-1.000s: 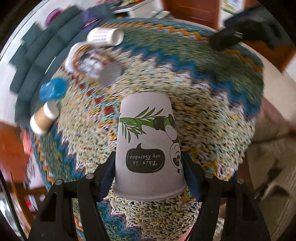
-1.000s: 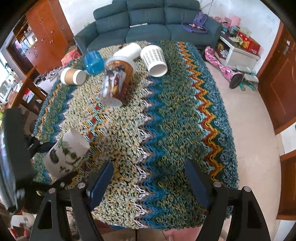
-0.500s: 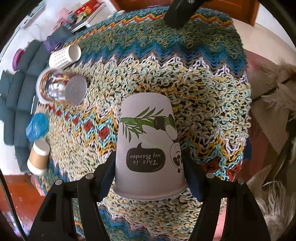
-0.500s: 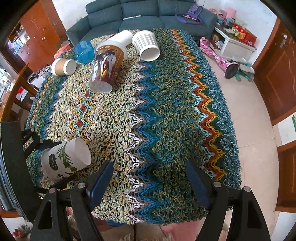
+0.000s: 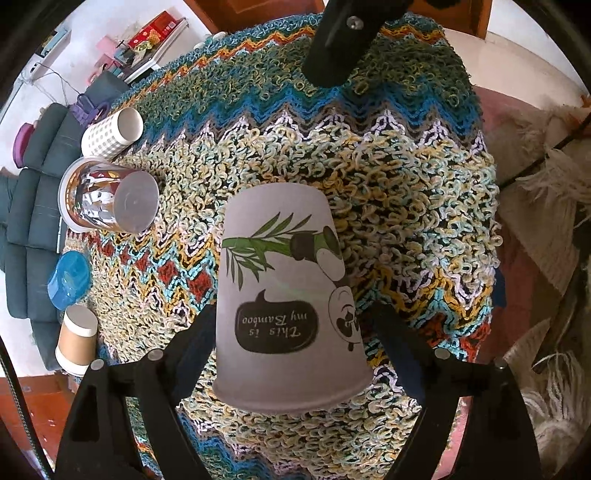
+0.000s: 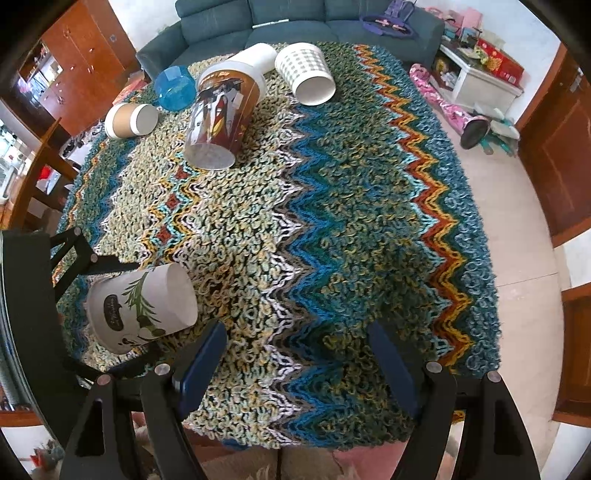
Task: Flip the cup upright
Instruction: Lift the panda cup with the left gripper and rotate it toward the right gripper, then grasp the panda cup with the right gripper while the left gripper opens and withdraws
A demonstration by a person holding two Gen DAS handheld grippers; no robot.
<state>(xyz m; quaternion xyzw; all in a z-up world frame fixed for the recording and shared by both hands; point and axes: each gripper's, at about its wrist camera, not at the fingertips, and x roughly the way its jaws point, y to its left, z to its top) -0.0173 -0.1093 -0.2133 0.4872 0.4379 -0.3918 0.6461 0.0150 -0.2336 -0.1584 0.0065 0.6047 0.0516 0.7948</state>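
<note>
A white paper cup with a panda and bamboo print (image 5: 284,295) sits between the fingers of my left gripper (image 5: 291,347), which is shut on it near its rim. In the right wrist view the cup (image 6: 142,308) is tilted on its side above the table's near left corner, its closed base pointing right, held by the left gripper (image 6: 110,314). My right gripper (image 6: 295,362) is open and empty over the table's near edge.
A zigzag knitted cloth (image 6: 332,221) covers the table. At the far side lie a tall brown printed cup (image 6: 218,118), a checked white cup (image 6: 306,74), a blue plastic cup (image 6: 175,88) and a kraft paper cup (image 6: 129,120). A sofa (image 6: 295,18) stands behind.
The left gripper has turned with the panda cup, tipping it from more upside-down toward lying on its side. The right gripper has drawn slightly closer over the table.
</note>
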